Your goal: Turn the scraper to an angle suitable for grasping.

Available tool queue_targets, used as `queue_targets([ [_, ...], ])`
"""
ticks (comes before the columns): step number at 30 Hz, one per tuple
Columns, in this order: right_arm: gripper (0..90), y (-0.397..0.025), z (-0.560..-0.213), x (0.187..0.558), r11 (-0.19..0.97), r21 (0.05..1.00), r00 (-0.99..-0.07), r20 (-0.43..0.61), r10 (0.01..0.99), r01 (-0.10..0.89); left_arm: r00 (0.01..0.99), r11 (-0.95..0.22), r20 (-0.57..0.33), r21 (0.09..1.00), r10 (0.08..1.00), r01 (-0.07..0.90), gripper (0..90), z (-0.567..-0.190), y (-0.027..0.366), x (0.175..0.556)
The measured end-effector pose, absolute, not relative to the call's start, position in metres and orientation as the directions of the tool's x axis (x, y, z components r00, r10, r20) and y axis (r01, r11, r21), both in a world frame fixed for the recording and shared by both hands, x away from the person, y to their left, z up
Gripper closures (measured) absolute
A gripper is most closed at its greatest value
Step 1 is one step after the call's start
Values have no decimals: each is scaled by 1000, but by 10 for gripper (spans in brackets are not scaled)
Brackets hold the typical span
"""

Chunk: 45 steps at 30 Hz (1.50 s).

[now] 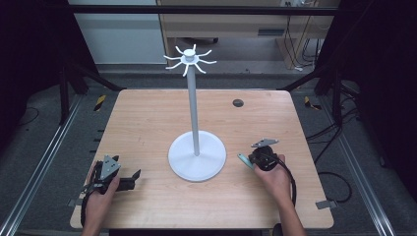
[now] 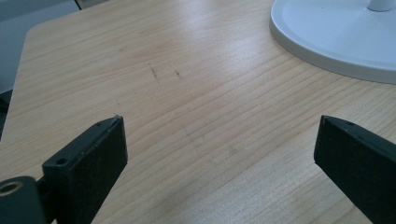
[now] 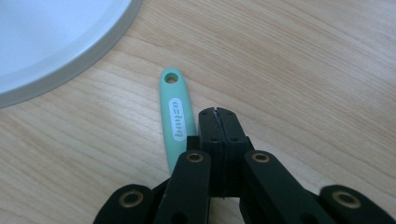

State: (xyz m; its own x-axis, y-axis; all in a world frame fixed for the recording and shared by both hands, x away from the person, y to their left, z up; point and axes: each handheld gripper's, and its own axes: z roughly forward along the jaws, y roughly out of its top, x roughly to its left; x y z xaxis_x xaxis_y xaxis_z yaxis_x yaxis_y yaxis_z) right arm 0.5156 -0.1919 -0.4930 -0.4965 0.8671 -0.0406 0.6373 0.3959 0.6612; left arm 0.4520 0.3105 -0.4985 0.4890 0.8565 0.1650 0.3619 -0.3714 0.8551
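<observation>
A white stand (image 1: 193, 108) with a round base (image 1: 196, 157) and a crown of hooks (image 1: 189, 59) rises from the middle of the wooden table (image 1: 147, 118). A mint-green handle (image 1: 244, 160) with a hole at its end lies flat just right of the base. My right gripper (image 1: 252, 160) is shut right beside it. In the right gripper view the handle (image 3: 176, 116) runs along the left of the closed jaws of the right gripper (image 3: 217, 111) and passes under them, near the base (image 3: 46, 42). My left gripper (image 1: 134, 179) rests open at the front left, the left gripper (image 2: 219, 126) with bare wood between its jaws.
A small dark grommet (image 1: 238, 103) sits in the table's far right part. The stand's base (image 2: 336, 37) lies ahead and to the right of the left gripper. Metal frame rails and cables run along both sides of the table.
</observation>
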Motion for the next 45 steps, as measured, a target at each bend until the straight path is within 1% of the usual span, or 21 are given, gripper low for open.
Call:
queue_targets([
  [4,900,-187,-492,510,404,658,-519,-24,855,635,490,-374,167,854,856,362,23,-499,310,452],
  [11,900,-177,-489,500,443,653,-563,-30,826,615,494,-375,166,853,854,362,23,-499,309,452],
  [21,900,-175,-487,493,447,645,-585,-1,811,619,497,-374,159,851,853,369,23,-500,309,453],
  [29,900,-175,-482,492,448,645,-587,0,810,619,496,-370,157,853,854,368,23,-499,310,452],
  [36,900,-171,-474,487,481,628,-612,-8,791,612,497,-364,150,856,855,368,23,-499,310,451],
  [39,899,-169,-471,487,502,610,-620,-23,784,613,480,-350,140,855,866,382,26,-500,312,450],
  [45,863,-164,-461,483,552,584,-650,-53,758,596,470,-327,123,864,874,383,26,-498,317,449],
])
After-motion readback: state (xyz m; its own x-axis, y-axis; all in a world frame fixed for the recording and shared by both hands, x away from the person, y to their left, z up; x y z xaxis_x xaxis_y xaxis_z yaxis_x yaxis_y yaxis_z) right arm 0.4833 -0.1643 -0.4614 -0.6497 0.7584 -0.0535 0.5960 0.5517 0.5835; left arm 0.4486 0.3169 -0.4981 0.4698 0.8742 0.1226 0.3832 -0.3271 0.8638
